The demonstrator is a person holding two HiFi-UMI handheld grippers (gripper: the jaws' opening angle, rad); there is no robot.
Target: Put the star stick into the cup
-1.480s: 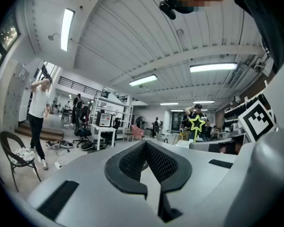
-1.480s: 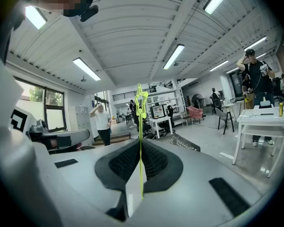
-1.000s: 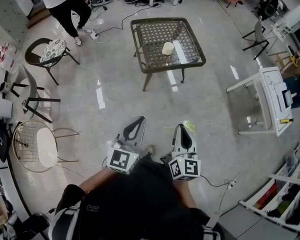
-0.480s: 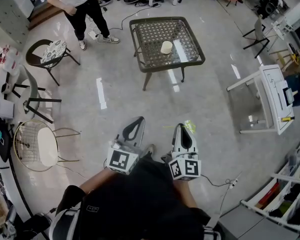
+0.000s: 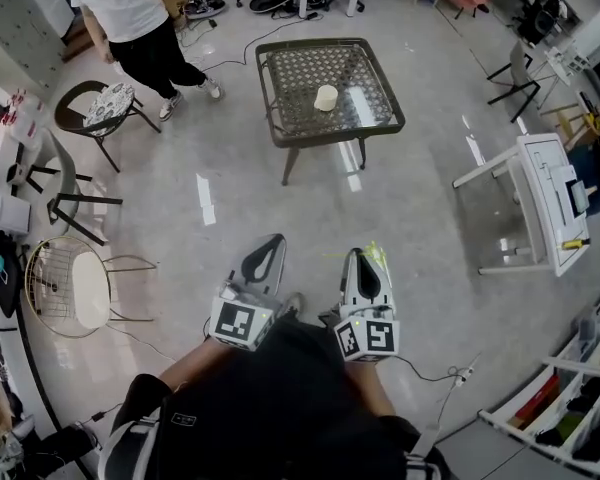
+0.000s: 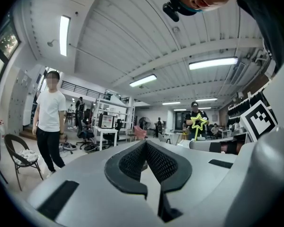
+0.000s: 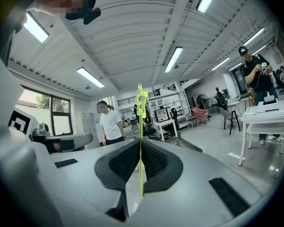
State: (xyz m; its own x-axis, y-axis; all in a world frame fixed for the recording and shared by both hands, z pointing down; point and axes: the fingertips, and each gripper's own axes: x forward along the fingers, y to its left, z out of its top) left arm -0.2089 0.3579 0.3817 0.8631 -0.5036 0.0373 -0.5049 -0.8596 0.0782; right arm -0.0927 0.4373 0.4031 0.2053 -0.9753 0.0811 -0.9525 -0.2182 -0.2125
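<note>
- A person in a white shirt point(image 5: 120, 8) is seen standing off the far-left corner of the table point(image 5: 268, 88).
- The left gripper point(image 5: 273, 240) is held low, close to the holder's torso and well short of the table's near edge, with its nose aimed toward the table. Its jaws are pressed together, and nothing is caught between them.
- The cup point(image 5: 326, 96) is set upright on the table, near the middle of the top.
- The right gripper point(image 5: 358, 256) is held just beside the left one, level with it and roughly parallel, equally well short of the table.
- The right jaws are clamped on the thin shaft of the star stick point(image 5: 377, 258). The yellow-green star is carried beyond the jaw tips, well apart from the table and the cup.
</note>
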